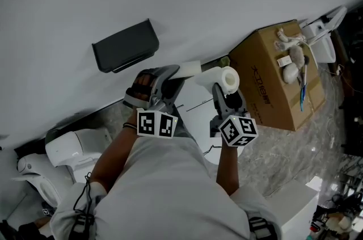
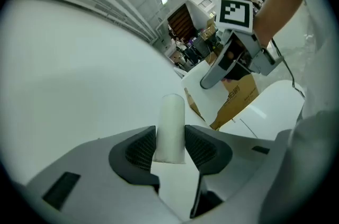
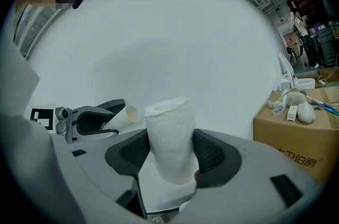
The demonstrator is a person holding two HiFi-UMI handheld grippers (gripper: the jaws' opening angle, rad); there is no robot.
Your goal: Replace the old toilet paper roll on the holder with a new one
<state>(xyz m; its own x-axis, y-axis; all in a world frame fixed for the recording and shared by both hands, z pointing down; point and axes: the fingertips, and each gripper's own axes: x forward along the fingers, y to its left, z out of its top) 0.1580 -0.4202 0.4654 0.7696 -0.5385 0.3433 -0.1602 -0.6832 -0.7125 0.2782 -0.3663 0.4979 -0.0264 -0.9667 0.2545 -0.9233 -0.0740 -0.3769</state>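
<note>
While tube (image 2: 172, 119) sits pinched between left gripper (image 2: 170, 148) jaws, right gripper (image 3: 170, 158) clamps roll (image 3: 169, 130).

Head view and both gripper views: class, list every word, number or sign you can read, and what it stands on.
Cardboard box: dark printed characters on its side, too blurred to read.
Left marker cube, right marker cube: black-and-white square patterns, no words.
Nothing else legible.

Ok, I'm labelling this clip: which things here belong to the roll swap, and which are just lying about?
Job in hand: black wall holder; slim core in the left gripper; paper roll in the right gripper.
Lying about: cardboard box; toilet.
</note>
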